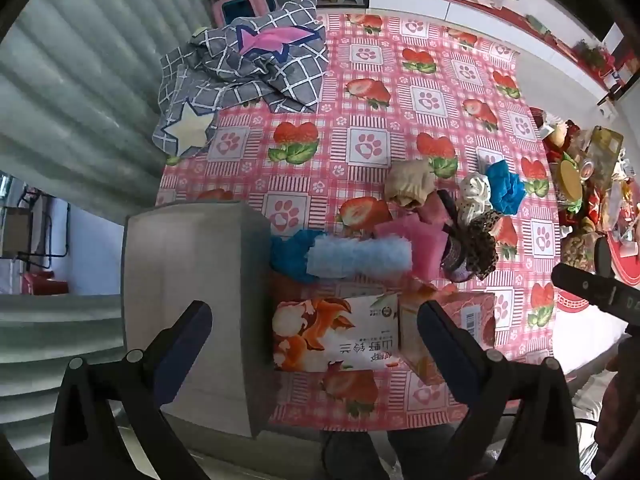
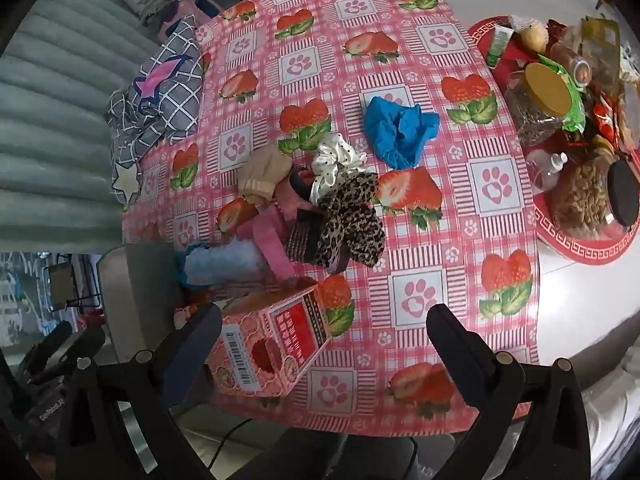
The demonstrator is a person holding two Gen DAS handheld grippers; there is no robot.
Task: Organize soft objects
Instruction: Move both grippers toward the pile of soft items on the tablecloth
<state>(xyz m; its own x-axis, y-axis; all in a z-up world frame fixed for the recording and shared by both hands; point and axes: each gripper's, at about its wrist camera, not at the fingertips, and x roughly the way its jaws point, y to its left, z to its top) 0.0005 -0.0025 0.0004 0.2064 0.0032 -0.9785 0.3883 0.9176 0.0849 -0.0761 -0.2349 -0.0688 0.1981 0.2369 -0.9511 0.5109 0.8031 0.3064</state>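
A pile of soft items lies mid-table: a beige sock [image 1: 410, 183] [image 2: 264, 176], a blue cloth [image 1: 505, 187] [image 2: 398, 132], a white dotted scrunchie [image 2: 338, 164], a leopard scrunchie [image 2: 354, 220], pink cloths [image 1: 416, 244] and a light blue fluffy duster [image 1: 360, 256] [image 2: 224, 262]. A grey checked cloth with stars [image 1: 244, 68] [image 2: 160, 92] lies at the far left. My left gripper [image 1: 316, 328] is open and empty above a tissue pack [image 1: 336, 332]. My right gripper [image 2: 324, 332] is open and empty above the table's near edge.
A grey box [image 1: 192, 304] stands at the table's near left edge. A pink carton [image 2: 272, 340] sits beside the tissue pack. A red tray [image 2: 576, 248] with jars, bottles and snacks fills the right side. The strawberry tablecloth [image 2: 420, 292] covers the table.
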